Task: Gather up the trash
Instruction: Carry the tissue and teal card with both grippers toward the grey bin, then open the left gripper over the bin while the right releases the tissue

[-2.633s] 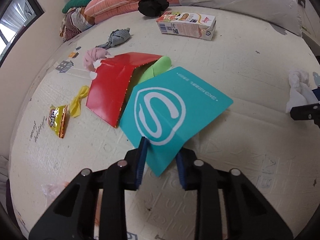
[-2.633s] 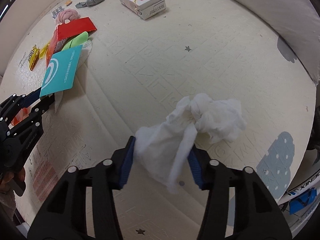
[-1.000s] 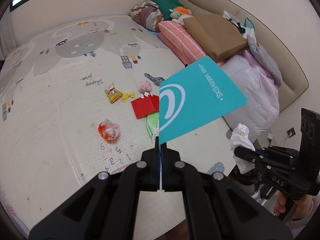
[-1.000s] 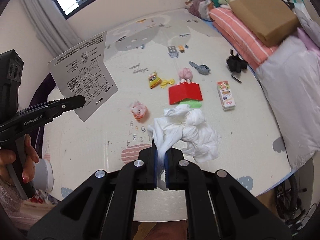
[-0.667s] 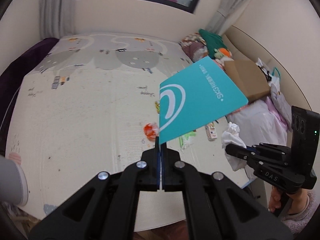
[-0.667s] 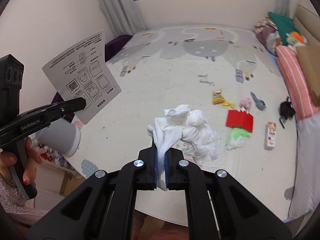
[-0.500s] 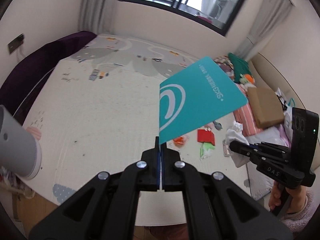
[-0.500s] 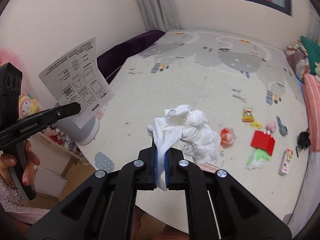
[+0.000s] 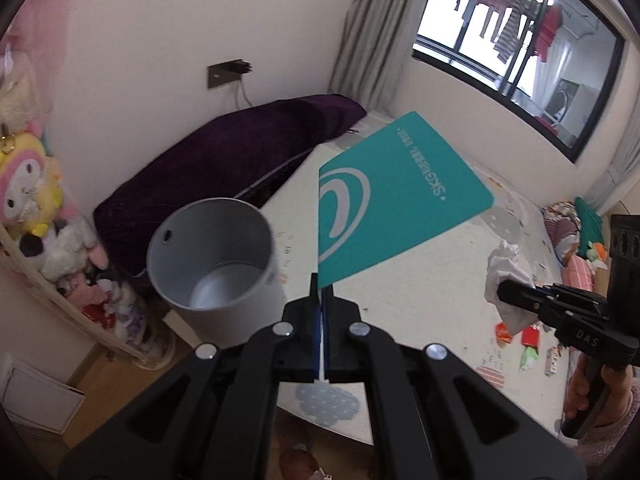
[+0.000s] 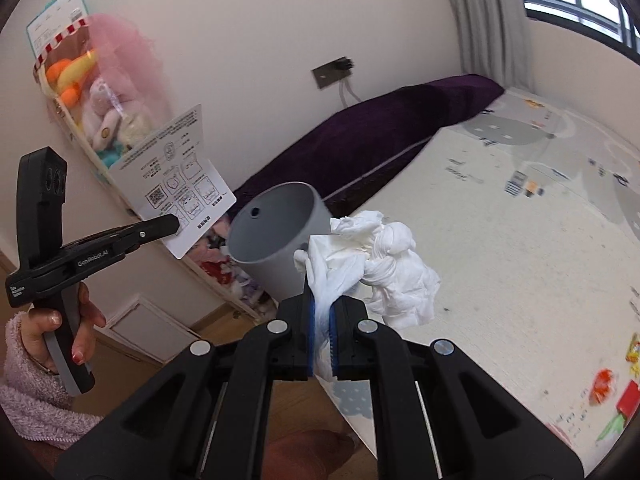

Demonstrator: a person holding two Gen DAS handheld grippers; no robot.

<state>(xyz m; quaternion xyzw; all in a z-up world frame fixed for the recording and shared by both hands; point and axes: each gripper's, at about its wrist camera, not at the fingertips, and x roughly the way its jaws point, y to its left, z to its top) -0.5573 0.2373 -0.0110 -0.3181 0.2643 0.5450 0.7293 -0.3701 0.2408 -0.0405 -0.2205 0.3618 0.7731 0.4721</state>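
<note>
Item: gray bin [image 9: 216, 268], open-topped, just ahead. My left gripper [image 9: 321, 312] clamps the teal card [image 9: 396, 200]; my right gripper [image 10: 322, 320] clamps the crumpled tissue [image 10: 380, 264], both short of its rim. Advice: centre each above the opening before releasing.

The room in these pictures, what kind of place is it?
Most likely a child's bedroom or playroom at home: a printed play mat covers the floor, stuffed toys fill a rack by the wall, and laundry hangs outside the window.
</note>
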